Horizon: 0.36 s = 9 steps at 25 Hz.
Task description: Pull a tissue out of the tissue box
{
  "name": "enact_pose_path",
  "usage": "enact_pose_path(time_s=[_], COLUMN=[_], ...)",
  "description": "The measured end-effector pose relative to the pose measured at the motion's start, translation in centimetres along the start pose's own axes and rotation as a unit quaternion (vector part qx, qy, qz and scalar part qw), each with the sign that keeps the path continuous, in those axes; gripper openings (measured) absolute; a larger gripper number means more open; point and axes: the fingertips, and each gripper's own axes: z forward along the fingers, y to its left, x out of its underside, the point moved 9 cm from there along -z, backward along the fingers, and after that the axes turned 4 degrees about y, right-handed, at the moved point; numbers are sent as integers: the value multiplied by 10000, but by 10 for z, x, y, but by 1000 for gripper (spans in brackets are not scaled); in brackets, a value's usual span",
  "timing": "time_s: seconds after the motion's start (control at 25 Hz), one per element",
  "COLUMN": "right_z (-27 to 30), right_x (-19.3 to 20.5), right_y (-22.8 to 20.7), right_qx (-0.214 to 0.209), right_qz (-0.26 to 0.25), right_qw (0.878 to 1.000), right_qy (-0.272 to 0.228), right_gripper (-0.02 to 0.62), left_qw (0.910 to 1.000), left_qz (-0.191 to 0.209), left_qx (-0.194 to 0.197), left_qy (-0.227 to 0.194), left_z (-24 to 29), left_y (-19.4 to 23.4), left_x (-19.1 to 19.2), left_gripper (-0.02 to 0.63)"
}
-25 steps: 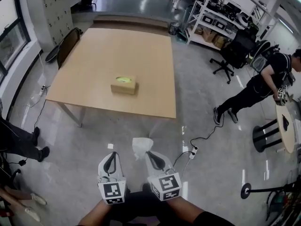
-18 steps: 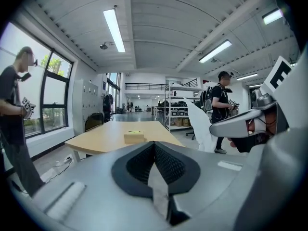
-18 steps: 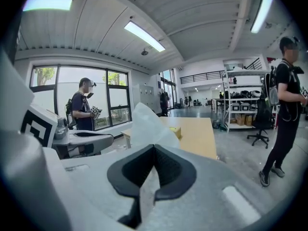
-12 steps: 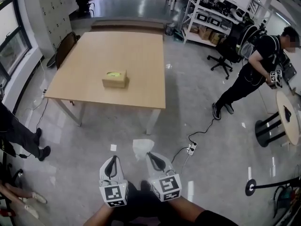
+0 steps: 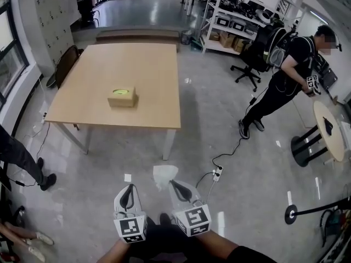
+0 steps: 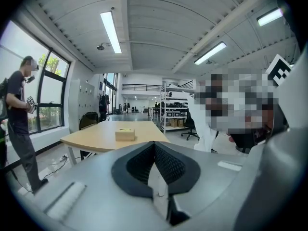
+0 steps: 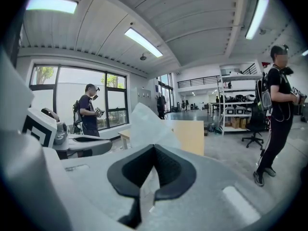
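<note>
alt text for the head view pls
Seen from above, the right gripper pinches a white tissue, with the shut left gripper beside it, both over a grey floor. Further off, a tissue box sits on a wooden table, and a person stands at the right.

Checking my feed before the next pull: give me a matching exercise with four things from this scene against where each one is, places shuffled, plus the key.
Things:
1. tissue box
2. tissue
3. power strip
4. black office chair

Places:
A. clamped in the shut right tongs
B. lying on the floor
C. on the wooden table
D. next to the shelving

Pairs: 1-C, 2-A, 3-B, 4-D
</note>
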Motion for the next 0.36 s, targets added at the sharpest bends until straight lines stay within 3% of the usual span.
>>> enact_pose_path(time_s=[0.36], right_z=[3], right_x=[-3], right_y=[-6], right_qx=[95], right_qz=[33], right_qw=[9999], right_qy=[-21], right_gripper=[-8], left_qw=[9999], left_qz=[0], left_qx=[150], left_qy=[-43], left_z=[11], left_y=[0], left_x=[-5], left_gripper=[18])
